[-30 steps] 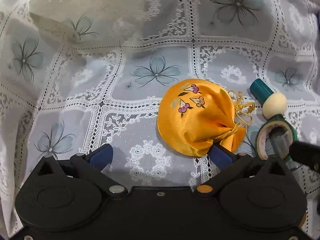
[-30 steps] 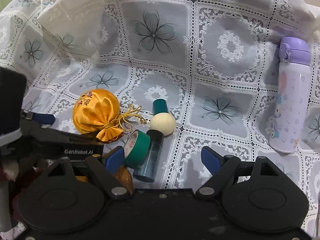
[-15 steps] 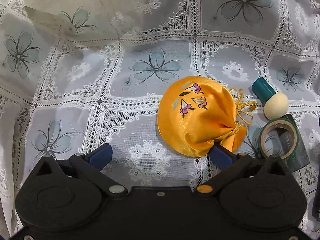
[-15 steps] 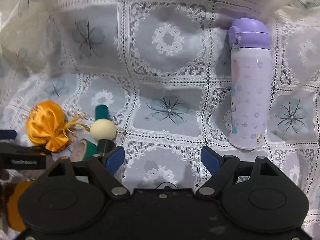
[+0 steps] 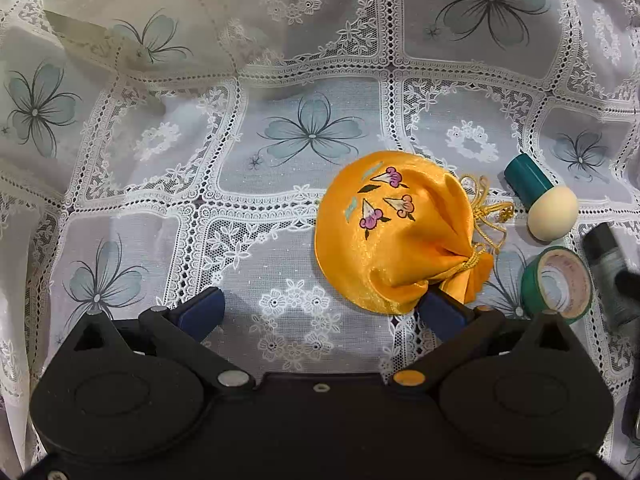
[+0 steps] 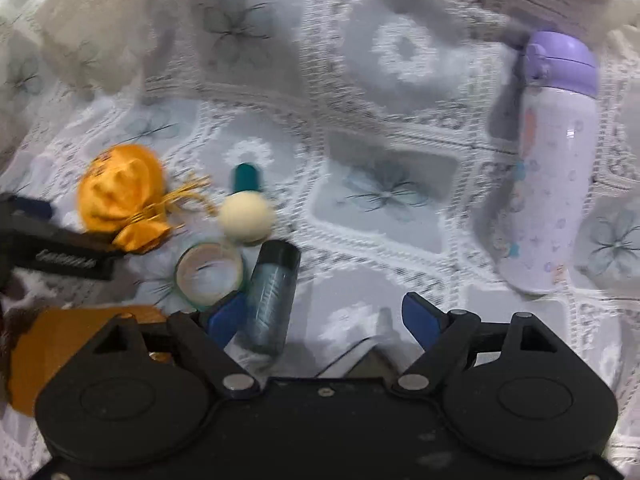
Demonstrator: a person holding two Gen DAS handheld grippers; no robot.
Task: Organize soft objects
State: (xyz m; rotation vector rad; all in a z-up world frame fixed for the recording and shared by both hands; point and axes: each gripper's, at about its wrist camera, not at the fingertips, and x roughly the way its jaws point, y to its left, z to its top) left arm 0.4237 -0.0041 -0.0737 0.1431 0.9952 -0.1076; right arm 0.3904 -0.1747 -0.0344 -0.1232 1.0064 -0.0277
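Lace tablecloth [image 5: 280,256], orange pouch [image 5: 396,232] touching open left gripper's [image 5: 320,312] right finger.

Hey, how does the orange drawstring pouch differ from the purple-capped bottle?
The orange pouch is soft satin, crumpled and round, cinched with a gold cord; the bottle is rigid, tall and smooth. The orange pouch lies at the left by the left gripper; the bottle lies far right. The pouch is plain orange with small flowers; the bottle is white with a purple cap. Both rest on the lace cloth.
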